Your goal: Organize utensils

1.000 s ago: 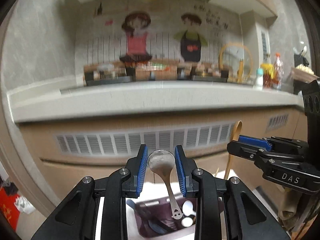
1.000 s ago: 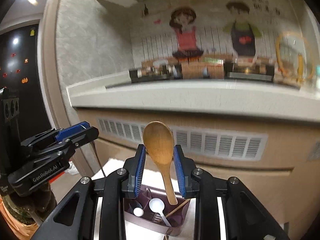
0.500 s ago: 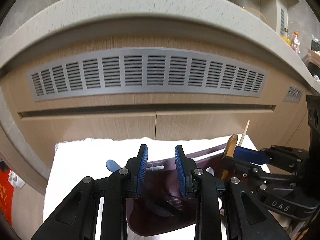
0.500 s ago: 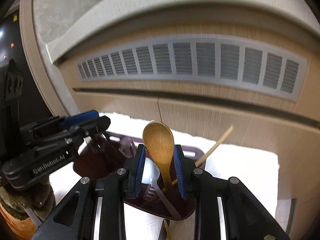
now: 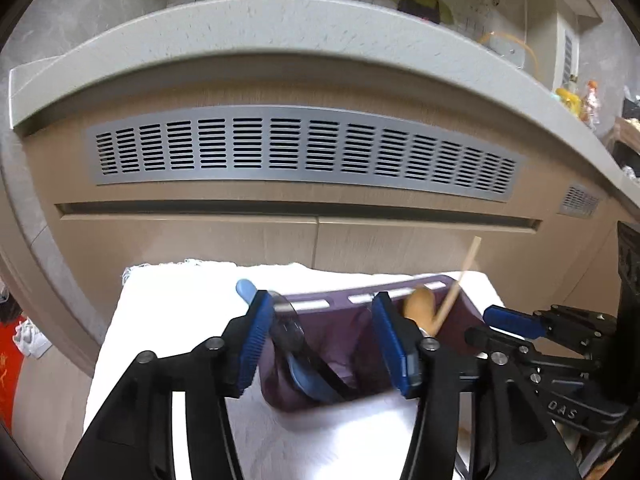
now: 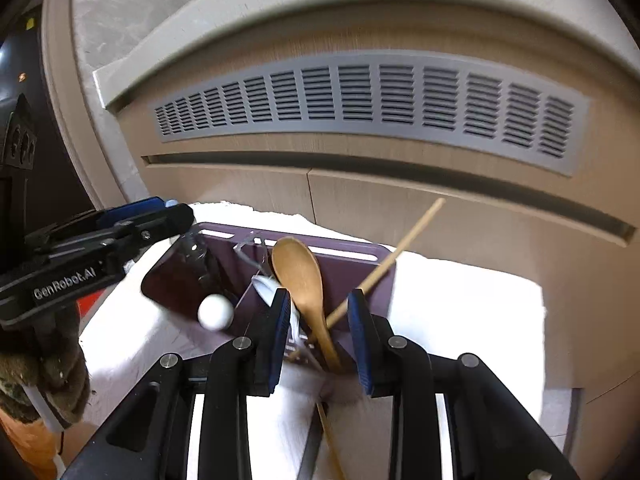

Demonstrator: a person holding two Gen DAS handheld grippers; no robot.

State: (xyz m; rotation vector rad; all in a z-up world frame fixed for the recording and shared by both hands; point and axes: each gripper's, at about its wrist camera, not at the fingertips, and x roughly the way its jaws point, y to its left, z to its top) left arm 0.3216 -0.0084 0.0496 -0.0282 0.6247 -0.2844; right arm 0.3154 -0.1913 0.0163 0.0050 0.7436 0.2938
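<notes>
Overall: both grippers sit low over a purple caddy point(image 5: 340, 301) that stands on a white cloth point(image 5: 180, 304), in front of a wooden cabinet with a grey vent point(image 5: 304, 148).
Left gripper point(image 5: 325, 342): medium-wide; the jaws have just been opening, and nothing is pressed between the pads.
Between the left jaws: the caddy's left compartment, with a blurred metal spoon point(image 5: 285, 316) just beside the left pad; I cannot tell whether the two touch.
Blue spoon point(image 5: 246, 290): in the same compartment, its end poking out past the caddy's far rim.
Right gripper point(image 6: 320, 330): narrow, with the wooden spoon's handle passing between the pads.
Grip on the wooden spoon point(image 6: 298, 276): a gap shows on each side of the handle, so the pads do not seem to press it.
Wooden spoon, place: upright in the caddy's right compartment, bowl up above the rim and handle down inside.
Chopstick point(image 6: 400, 252): leaning to the right out of the same compartment, crossing behind the spoon's handle.
White spoon point(image 6: 216, 312): its round bowl shows at the near edge of the left compartment.
Left gripper point(image 6: 172, 212) from the right view: tips over the caddy's left end.
Right gripper point(image 5: 484, 326) from the left view: just right of the caddy, near the wooden spoon.
</notes>
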